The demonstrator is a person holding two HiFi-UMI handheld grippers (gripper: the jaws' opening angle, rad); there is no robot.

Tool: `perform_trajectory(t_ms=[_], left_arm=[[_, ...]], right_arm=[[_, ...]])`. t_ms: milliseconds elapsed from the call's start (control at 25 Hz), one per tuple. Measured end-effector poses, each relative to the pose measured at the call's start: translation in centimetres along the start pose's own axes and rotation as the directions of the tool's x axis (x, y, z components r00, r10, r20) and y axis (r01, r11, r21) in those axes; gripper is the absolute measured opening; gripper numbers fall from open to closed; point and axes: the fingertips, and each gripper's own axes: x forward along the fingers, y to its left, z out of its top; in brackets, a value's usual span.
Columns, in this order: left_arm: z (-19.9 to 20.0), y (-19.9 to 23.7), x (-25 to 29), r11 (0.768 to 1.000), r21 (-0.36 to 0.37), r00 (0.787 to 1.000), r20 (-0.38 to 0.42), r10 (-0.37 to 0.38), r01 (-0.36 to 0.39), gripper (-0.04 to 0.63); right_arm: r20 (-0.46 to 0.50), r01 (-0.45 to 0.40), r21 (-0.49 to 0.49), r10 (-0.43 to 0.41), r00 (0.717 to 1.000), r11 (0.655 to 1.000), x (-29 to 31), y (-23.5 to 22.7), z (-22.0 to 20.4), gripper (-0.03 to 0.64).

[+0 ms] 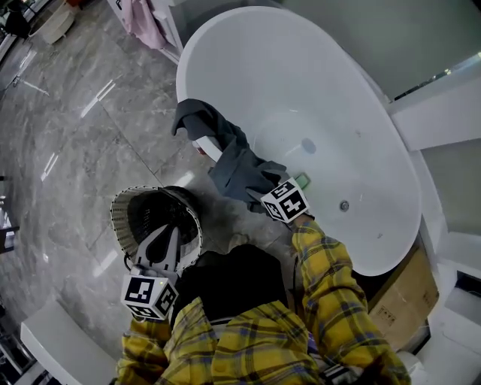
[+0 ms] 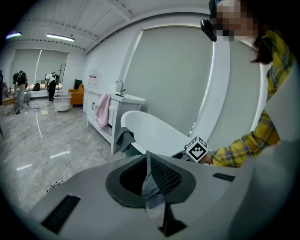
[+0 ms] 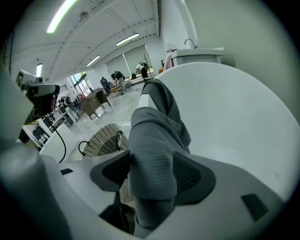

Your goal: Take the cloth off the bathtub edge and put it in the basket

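Note:
A dark grey cloth (image 1: 225, 154) hangs over the near rim of the white bathtub (image 1: 188, 60). My right gripper (image 1: 259, 188) is at the cloth's lower end. In the right gripper view its jaws stand wide, and a thick fold of the cloth (image 3: 154, 136) lies between the pads of this open gripper (image 3: 152, 187). The round wicker basket (image 1: 120, 210) stands on the floor left of the tub and also shows in that view (image 3: 101, 138). My left gripper (image 1: 167, 229) hovers over the basket; its jaws are shut (image 2: 149, 180), and I see nothing held.
A pink towel (image 1: 143, 22) hangs on a white vanity beyond the tub. A cardboard box (image 1: 402, 289) sits at the right, behind the tub's near end. A white bench (image 1: 60, 342) is at the lower left. The floor is grey marble (image 1: 68, 150).

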Motion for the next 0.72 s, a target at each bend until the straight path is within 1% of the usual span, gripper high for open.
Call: perform_trajectory(t_ms=[120, 240, 480, 600, 720], left_arm=[[-0.2, 0.2, 0.1, 1.0, -0.007, 1.0, -0.006, 0.01, -0.01, 0.041], [-0.3, 0.4, 0.0, 1.0, -0.014, 1.0, -0.009, 0.018, -0.018, 0.041], [-1.0, 0.4, -0.2, 0.999, -0.014, 0.999, -0.03, 0.03, -0.031, 0.04], [-1.1, 0.2, -0.4, 1.0, -0.014, 0.999, -0.031, 0.027, -0.027, 0.04], [-1.1, 0.2, -0.4, 1.0, -0.01, 0.999, -0.027, 0.023, -0.024, 0.04]], right_arm=[[-0.042, -0.061, -0.021, 0.06, 0.997, 0.998, 0.9, -0.1, 0.0, 0.275], [-0.065, -0.131, -0.005, 0.131, 0.989, 0.991, 1.3, -0.2, -0.1, 0.284], [-0.102, -0.271, 0.037, 0.274, 0.956, 0.962, 2.1, 0.2, -0.5, 0.284], [-0.114, -0.293, 0.047, 0.296, 0.948, 0.955, 2.1, 0.4, -0.5, 0.278], [-0.092, -0.262, 0.037, 0.265, 0.96, 0.964, 1.9, 0.4, -0.4, 0.264]])
